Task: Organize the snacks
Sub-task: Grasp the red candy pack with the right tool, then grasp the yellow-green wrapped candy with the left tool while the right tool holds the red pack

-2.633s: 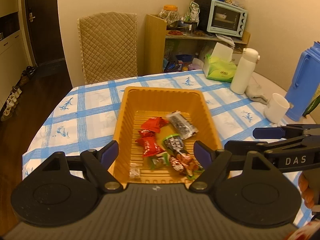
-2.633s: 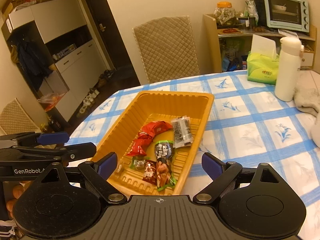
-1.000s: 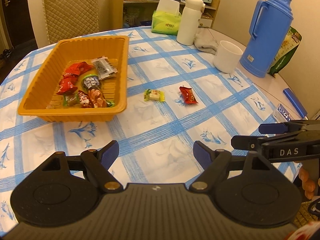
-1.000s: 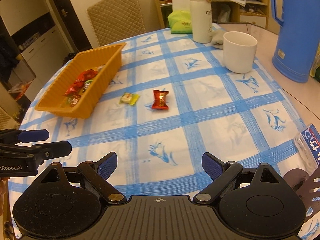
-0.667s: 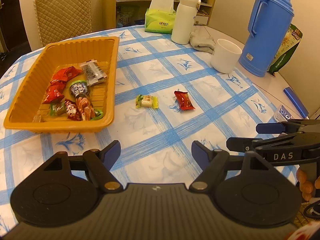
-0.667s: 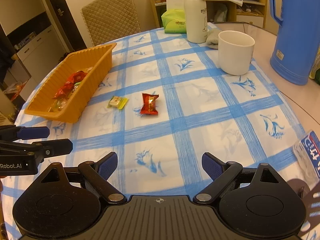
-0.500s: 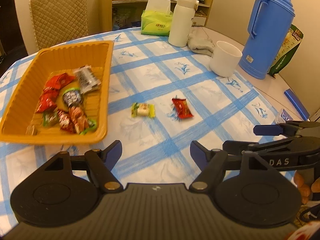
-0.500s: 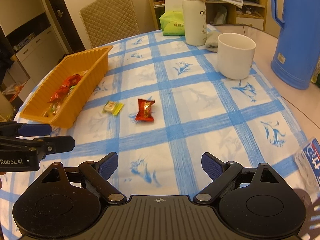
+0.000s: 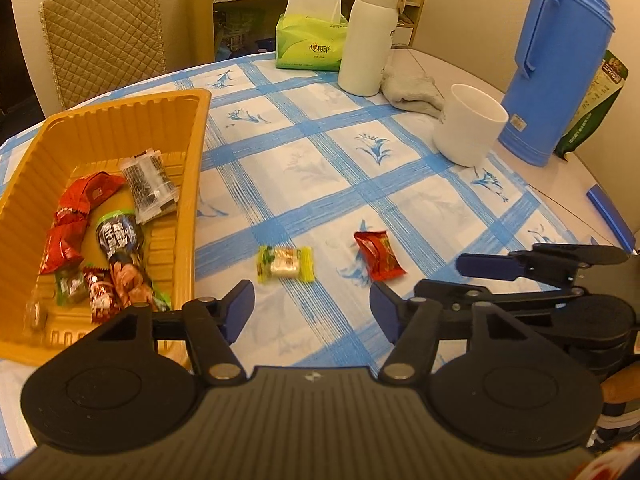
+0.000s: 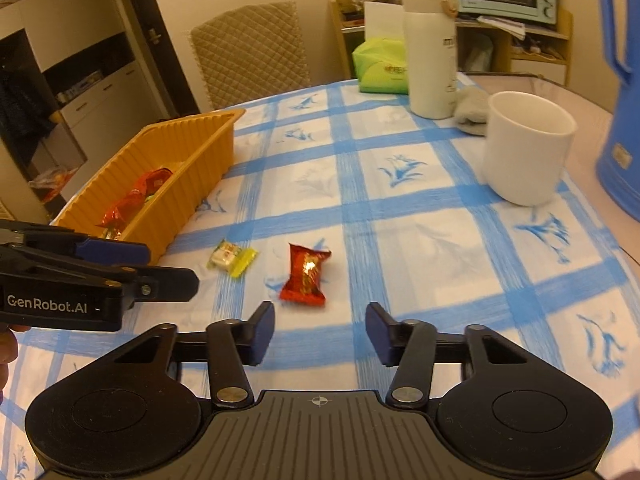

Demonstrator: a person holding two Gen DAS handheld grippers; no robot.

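Observation:
An orange tray (image 9: 188, 168) (image 10: 188, 176) with several wrapped snacks stands on the left of the blue-checked table. Two loose snacks lie on the cloth: a yellow-green wrapped candy (image 9: 285, 264) (image 10: 232, 258) and a red wrapped candy (image 9: 378, 255) (image 10: 306, 274). My left gripper (image 9: 312, 308) is open and empty, just short of the yellow-green candy. My right gripper (image 10: 320, 330) is open and empty, just short of the red candy. Each gripper also shows from the side in the other's view: the right one (image 9: 536, 268), the left one (image 10: 132, 264).
A white cup (image 9: 470, 130) (image 10: 528, 148), a blue thermos jug (image 9: 556, 64), a white bottle (image 9: 370, 36) (image 10: 430, 48), a grey cloth (image 9: 412, 90) and a green tissue pack (image 9: 310, 46) stand at the back right. A quilted chair (image 9: 104, 28) is behind the table.
Both grippers have moved away from the tray and forward and down toward the two loose candies. Both jaws have narrowed a little but stay open.

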